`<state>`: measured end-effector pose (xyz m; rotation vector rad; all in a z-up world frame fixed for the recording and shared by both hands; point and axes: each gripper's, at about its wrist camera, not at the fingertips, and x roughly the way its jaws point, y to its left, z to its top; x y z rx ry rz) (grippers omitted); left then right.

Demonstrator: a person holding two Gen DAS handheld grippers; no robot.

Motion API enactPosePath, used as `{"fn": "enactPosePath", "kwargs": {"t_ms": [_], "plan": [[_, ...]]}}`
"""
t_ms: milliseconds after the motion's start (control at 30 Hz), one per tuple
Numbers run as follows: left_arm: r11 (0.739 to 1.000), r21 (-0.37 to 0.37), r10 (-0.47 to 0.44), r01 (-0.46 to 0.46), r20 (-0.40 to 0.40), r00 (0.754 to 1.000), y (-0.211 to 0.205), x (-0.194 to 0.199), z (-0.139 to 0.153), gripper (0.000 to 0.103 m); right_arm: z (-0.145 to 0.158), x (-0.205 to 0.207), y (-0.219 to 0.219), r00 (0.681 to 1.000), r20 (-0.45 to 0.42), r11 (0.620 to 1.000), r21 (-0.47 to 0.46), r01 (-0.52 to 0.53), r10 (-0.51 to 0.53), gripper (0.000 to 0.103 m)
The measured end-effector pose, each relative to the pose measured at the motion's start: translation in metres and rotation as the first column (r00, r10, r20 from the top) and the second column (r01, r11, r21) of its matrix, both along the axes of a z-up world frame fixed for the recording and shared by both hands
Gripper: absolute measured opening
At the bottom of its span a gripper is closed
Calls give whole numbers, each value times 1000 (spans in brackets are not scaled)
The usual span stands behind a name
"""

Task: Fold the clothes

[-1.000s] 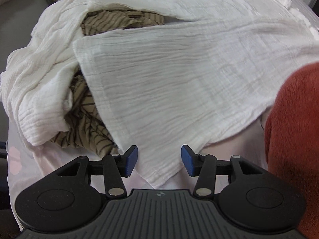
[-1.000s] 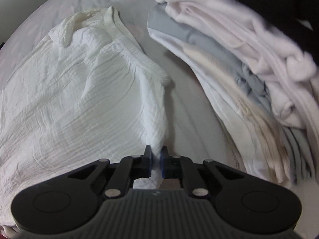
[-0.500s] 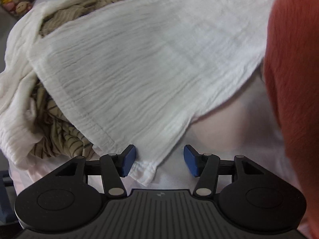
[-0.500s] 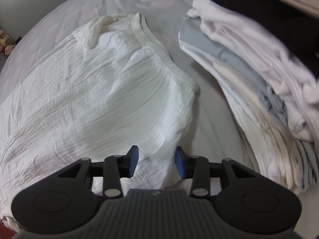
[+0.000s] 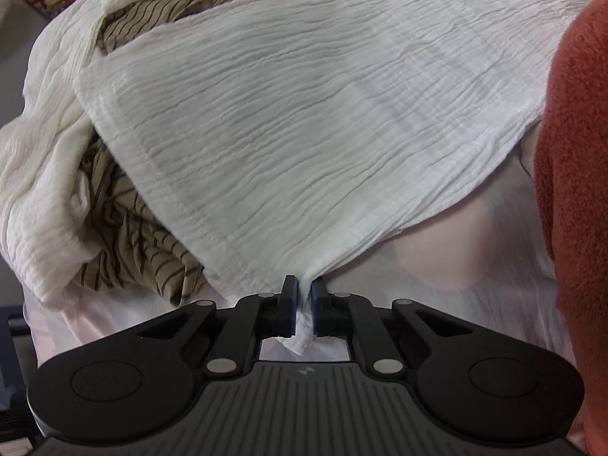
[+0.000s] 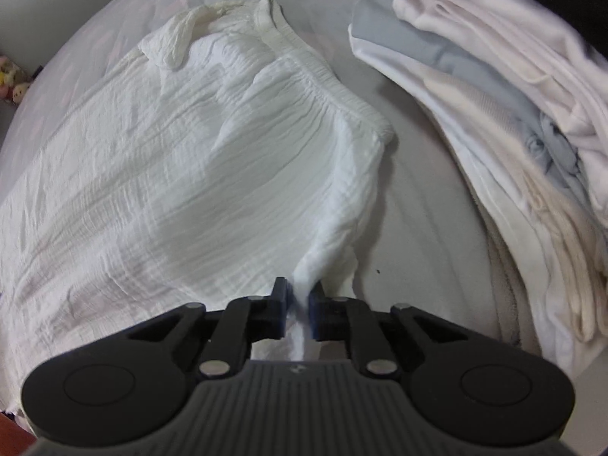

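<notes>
White crinkled garment (image 5: 304, 121) lies spread on the pale bedsheet (image 6: 418, 205). Half a second ago both tools stood spread apart at its near edge; now the left gripper (image 5: 303, 300) is pressed together on the hem corner, and the right gripper (image 6: 298, 304) pinches the near edge, on the side toward the stack of folded clothes (image 6: 494, 87). A striped brown garment (image 5: 144, 243) lies under the white one. With both holds taken, I think the fold can begin
</notes>
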<state>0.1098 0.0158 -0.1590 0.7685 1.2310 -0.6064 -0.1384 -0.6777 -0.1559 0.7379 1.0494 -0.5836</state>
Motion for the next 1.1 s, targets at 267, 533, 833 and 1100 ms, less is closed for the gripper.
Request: {"fn": "enactPosePath", "kwargs": {"t_ms": [267, 533, 833, 1100], "plan": [[999, -37, 3, -3, -4, 1000, 7, -8, 16, 29, 19, -18, 5, 998, 53, 999, -15, -42, 43, 30], [995, -84, 53, -48, 63, 997, 9, -3, 37, 39, 18, -14, 15, 993, 36, 993, -12, -116, 117, 36], [996, -60, 75, -69, 94, 993, 3, 0, 49, 39, 6, -34, 14, 992, 32, 993, 19, -119, 118, 46], [994, -36, 106, -103, 103, 989, -1, 7, 48, 39, -3, -39, 16, 990, -16, 990, -8, -142, 142, 41]]}}
